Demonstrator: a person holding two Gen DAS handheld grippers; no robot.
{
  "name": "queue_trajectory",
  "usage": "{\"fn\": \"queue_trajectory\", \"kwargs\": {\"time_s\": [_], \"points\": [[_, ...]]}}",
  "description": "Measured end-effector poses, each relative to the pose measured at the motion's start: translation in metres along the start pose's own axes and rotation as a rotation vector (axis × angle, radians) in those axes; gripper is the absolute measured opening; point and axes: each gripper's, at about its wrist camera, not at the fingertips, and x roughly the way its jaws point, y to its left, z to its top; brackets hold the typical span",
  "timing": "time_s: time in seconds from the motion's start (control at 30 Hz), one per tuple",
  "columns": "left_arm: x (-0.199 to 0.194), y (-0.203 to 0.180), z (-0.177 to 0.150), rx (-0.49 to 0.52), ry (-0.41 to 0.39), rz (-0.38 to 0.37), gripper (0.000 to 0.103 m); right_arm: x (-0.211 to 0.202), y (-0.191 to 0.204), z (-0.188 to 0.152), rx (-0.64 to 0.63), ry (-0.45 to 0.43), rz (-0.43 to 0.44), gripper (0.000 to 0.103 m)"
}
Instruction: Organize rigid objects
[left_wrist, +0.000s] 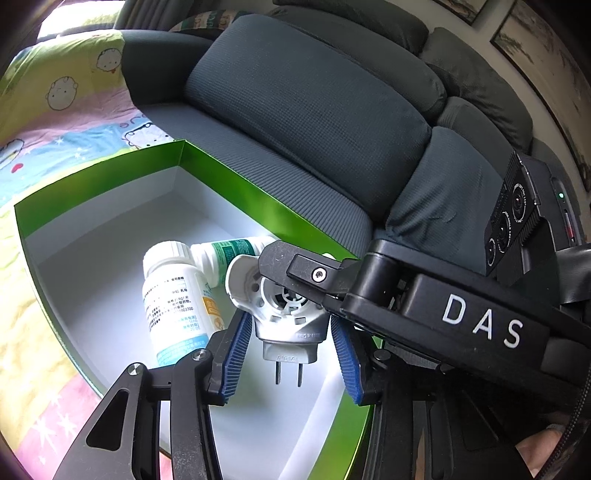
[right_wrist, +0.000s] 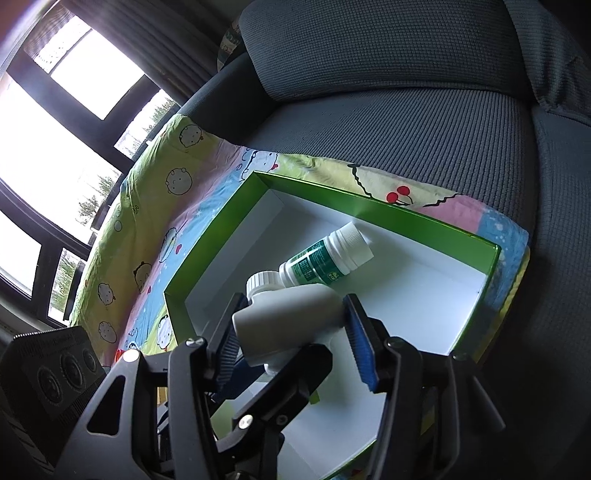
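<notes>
On the sofa's green box (left_wrist: 236, 177), right gripper (right_wrist: 291, 328) clamps the plug adapter (left_wrist: 284, 306), prongs toward the wide-open left gripper (left_wrist: 291, 354)

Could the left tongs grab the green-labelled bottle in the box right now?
Probably not directly. The white plug-in device, gripped by the right tongs, sits between the left tongs and blocks the way to the green-labelled bottle; the white bottle crowds it too.
</notes>
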Motion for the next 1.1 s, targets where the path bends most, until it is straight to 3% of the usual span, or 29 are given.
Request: {"fn": "queue_trajectory", "kwargs": {"time_s": [0.07,0.23,0.33,0.53,1.1], "points": [[-0.007,0.003,-0.001,-0.006,-0.013,-0.009,0.047,-0.001,0.000,-0.001,0.005,-0.006,-0.002,0.063],[-0.033,0.010,0.001,-0.035,-0.069,-0.024,0.057,-0.006,0.004,-0.001,0.017,-0.030,0.059,0.066],[-0.051,0.015,0.001,-0.042,-0.099,-0.009,0.060,-0.008,0.013,-0.003,-0.010,-0.045,0.045,0.069],[-0.089,0.027,-0.006,-0.047,-0.162,0.083,0.065,-0.005,0.029,-0.007,-0.051,-0.051,0.072,0.074],[-0.188,0.131,-0.061,-0.323,-0.298,0.401,0.083,0.011,0.077,-0.027,-0.190,-0.027,0.106,0.086]]}}
